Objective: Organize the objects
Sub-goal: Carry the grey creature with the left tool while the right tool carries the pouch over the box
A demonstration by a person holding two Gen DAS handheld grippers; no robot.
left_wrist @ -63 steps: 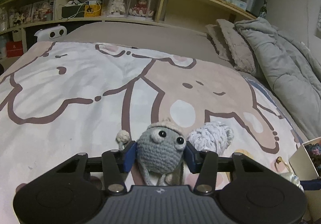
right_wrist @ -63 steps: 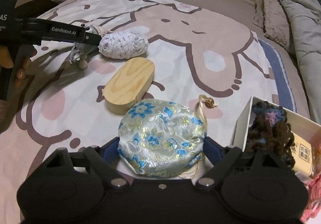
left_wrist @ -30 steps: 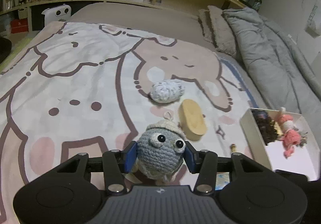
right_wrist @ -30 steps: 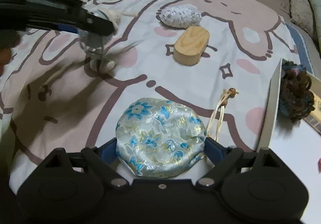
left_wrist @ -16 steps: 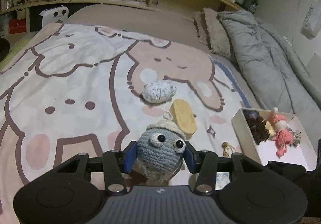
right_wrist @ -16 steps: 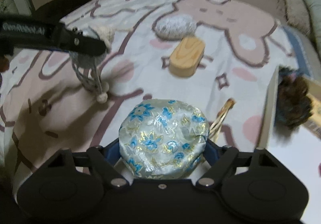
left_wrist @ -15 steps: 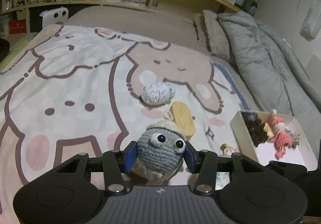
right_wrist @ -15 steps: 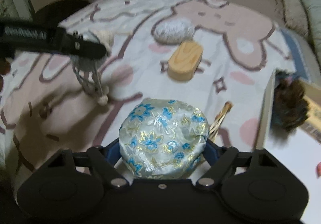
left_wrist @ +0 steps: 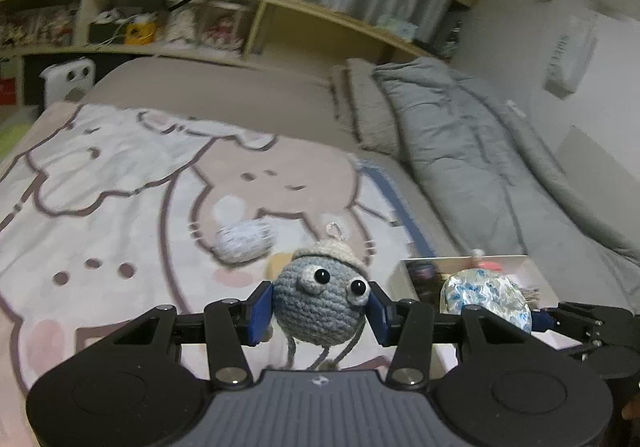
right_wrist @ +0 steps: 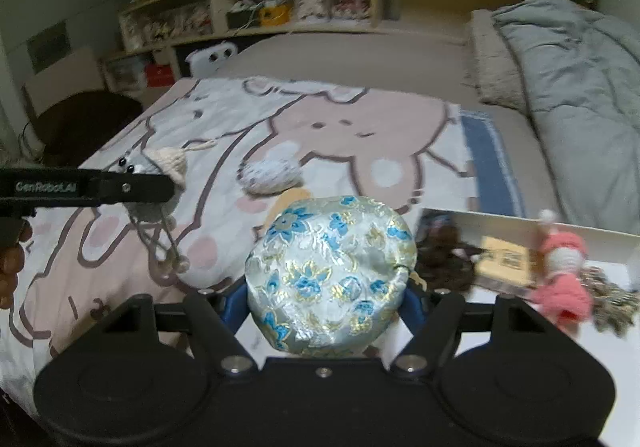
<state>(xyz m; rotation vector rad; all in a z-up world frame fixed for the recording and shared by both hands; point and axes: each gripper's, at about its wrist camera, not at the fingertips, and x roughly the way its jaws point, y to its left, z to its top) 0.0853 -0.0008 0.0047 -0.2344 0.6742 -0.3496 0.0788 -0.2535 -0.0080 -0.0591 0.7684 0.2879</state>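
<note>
My left gripper [left_wrist: 318,313] is shut on a grey crocheted doll [left_wrist: 316,297] with big eyes and a beige cap, held above the bed; the doll also shows in the right wrist view [right_wrist: 154,175]. My right gripper [right_wrist: 328,305] is shut on a silver brocade pouch [right_wrist: 330,277] with blue flowers, held up beside a white box [right_wrist: 520,223]; the pouch also shows in the left wrist view [left_wrist: 486,297]. The box [left_wrist: 400,271] holds a dark yarn piece [right_wrist: 444,259], a pink doll [right_wrist: 564,273] and a yellow card [right_wrist: 506,257].
A white yarn ball [left_wrist: 244,243] and a wooden oval block [left_wrist: 278,267] lie on the cartoon-print blanket [left_wrist: 120,187]. A grey duvet [left_wrist: 480,167] is piled at the right. Cluttered shelves [left_wrist: 160,27] stand behind the bed.
Both grippers have risen and swung right toward the white box, each with its object. The pouch is now lifted off the blanket and sits near the box.
</note>
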